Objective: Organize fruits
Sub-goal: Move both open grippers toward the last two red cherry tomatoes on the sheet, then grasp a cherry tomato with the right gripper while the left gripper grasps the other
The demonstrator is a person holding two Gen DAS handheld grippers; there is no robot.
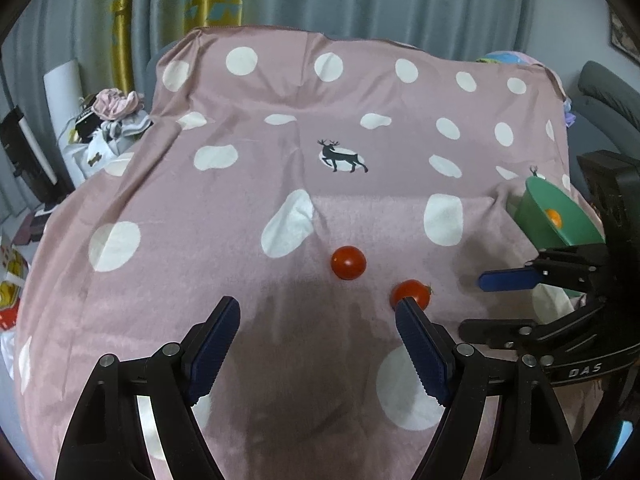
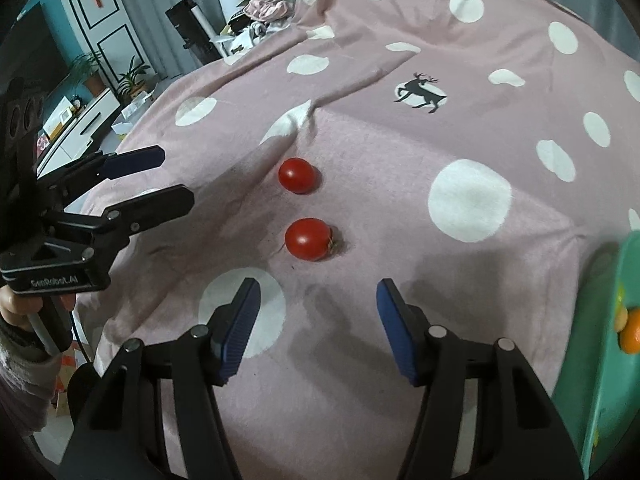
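On the cloth: two red tomatoes are seen on the pink dotted cloth [image 2: 460,300], both loose and not gripped.

Near tomato [image 2: 308,239]: it lies just ahead of the right gripper [image 2: 318,306], a little left of the line between its tips, with the stem end turned to the right.

Far tomato [image 2: 297,175]: it lies beyond the near one, close to a fold in the cloth; the two are near each other but not touching.

Right gripper: the jaws are held wide apart and nothing is between them.

Left gripper [image 1: 318,314]: the jaws are also spread wide and empty; in its own view the right fingertip [image 1: 404,306] covers part of the near tomato, and whether it touches cannot be told.

Green bowl [image 1: 560,216]: it stands at the right edge of the cloth with an orange fruit [image 1: 554,218] already inside — the likely destination, as judged from the task.

Risk, rolling: the tomatoes are round and the cloth is soft and wrinkled, so a push from one finger before closing could send a tomato away.

Risk, crushing: the skin is probably thin — a hard closing could burst it.

Risk, collision: both grippers are near the same tomato, so they could be knocked together.
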